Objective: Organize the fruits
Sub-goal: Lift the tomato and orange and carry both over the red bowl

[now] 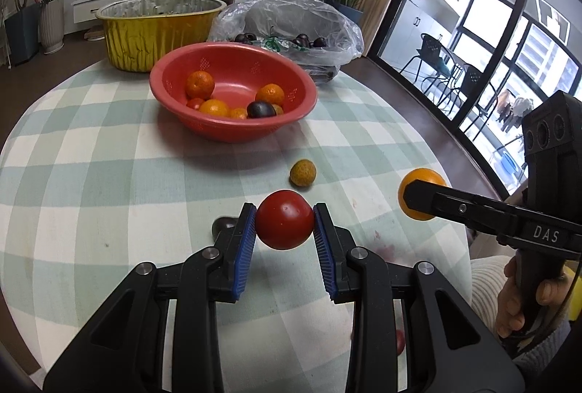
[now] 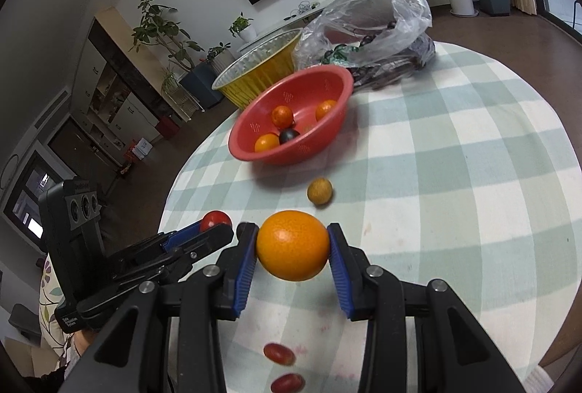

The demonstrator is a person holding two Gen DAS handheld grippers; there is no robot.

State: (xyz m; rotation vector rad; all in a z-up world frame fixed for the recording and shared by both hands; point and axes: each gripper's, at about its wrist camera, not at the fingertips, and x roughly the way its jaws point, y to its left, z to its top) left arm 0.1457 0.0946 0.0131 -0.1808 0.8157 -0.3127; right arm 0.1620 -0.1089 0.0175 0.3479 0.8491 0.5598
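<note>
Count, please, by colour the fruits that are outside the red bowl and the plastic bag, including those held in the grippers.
Red: 3, the tomato in the left gripper and two oblong fruits
Orange: 1, the orange in the right gripper
Yellow-brown: 1, the small fruit on the cloth
Dark: 1, the half-hidden fruit
Total: 6

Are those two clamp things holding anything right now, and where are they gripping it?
Yes. The left tool pinches a red tomato by its two sides. The right tool holds an orange the same way.
</note>
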